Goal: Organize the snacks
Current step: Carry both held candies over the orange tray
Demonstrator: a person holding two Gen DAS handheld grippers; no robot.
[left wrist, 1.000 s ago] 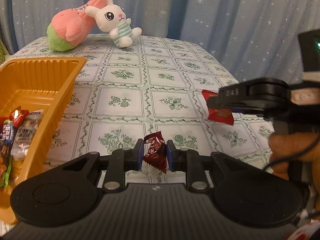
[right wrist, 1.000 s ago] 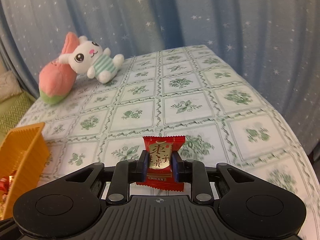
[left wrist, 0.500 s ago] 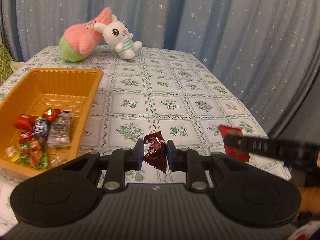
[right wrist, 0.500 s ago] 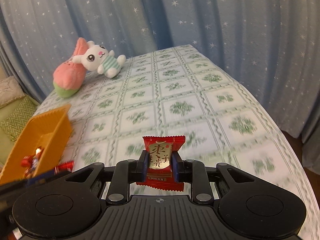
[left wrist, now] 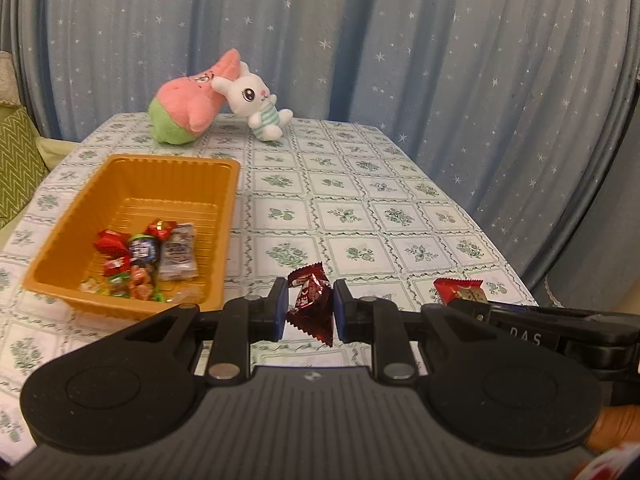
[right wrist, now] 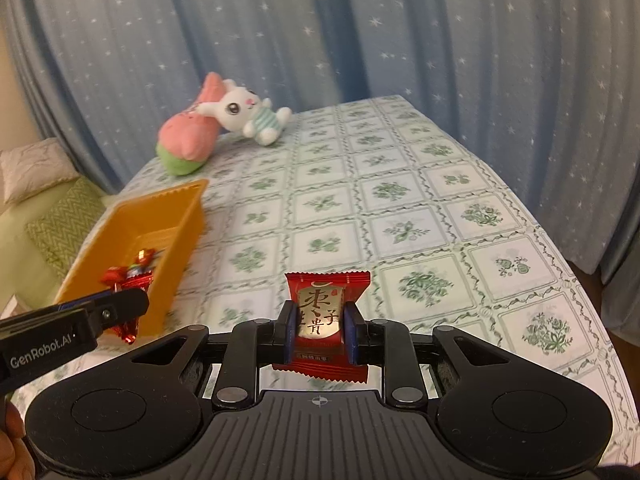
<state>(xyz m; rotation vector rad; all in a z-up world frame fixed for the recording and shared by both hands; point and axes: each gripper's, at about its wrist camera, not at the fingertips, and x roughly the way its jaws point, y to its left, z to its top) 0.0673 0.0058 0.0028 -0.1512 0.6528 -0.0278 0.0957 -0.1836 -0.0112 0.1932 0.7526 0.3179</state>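
Snacks are the subject here: some lie in a tray, and two are held above the worktop, one in each gripper.

Behind everything hangs a blue curtain (left wrist: 400,40) dotted with small white stars. In front of it stands the worktop (left wrist: 360,216), covered with a white cloth printed in green floral squares. At its far end lie two soft toys, touching each other: a pink and green plush (left wrist: 188,108), and a smaller white rabbit plush (left wrist: 256,100) in a striped outfit leaning against it.

On the left side of the worktop sits an orange plastic tray (left wrist: 168,172), rectangular with ribbed walls. A small heap of wrapped snacks (left wrist: 144,256) fills its near end; red, dark blue, clear and green wrappers show.

The left gripper (left wrist: 310,310) hangs over the worktop just right of the tray's near corner. Its jaws are narrow and clamp a dark red foil candy (left wrist: 311,304), a small crinkled packet held by its sides, clear of the cloth.

The right gripper (right wrist: 320,330) is beside it, to the right. Its jaws are also narrow and grip a flat red candy (right wrist: 326,312) with a gold label bearing Chinese characters; the packet's crimped ends stick out above and below the pads. Part of a hand (left wrist: 612,428) shows at the lower right edge of the left wrist view.
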